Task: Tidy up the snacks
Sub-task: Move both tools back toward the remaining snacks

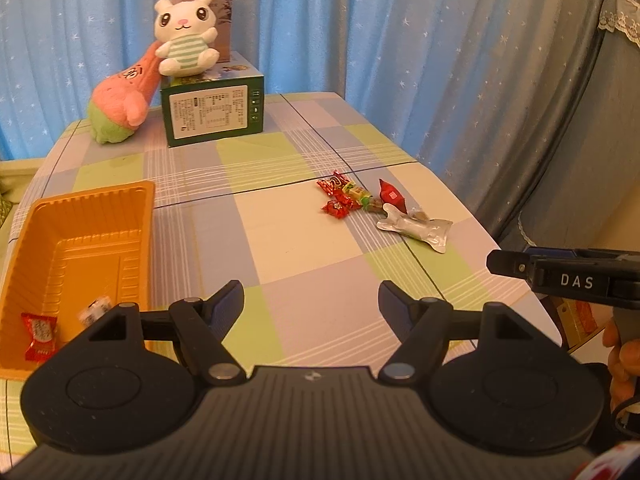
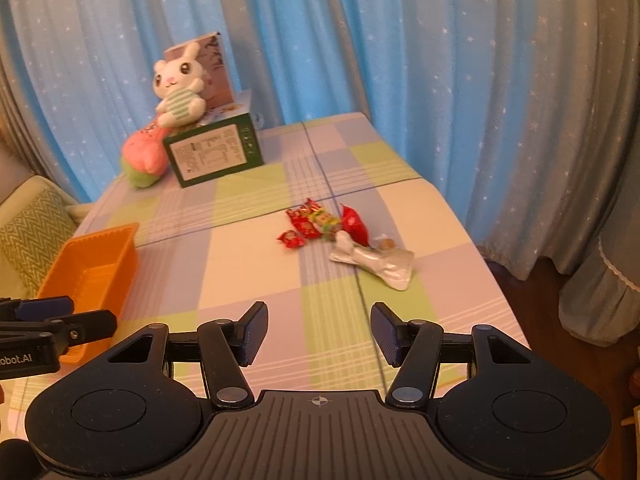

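We see left gripper (image 1: 311,302) fingers wide apart, holding nothing; right gripper (image 2: 320,332) fingers parted, also holding nothing. "DAS" reads on the right gripper. Snacks (image 1: 360,200) piled near the surface's right edge; orange tray (image 1: 100,216) at left edge.

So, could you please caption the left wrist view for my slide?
Open left gripper above checked tablecloth; wrapped snacks ahead, orange plastic tray left.
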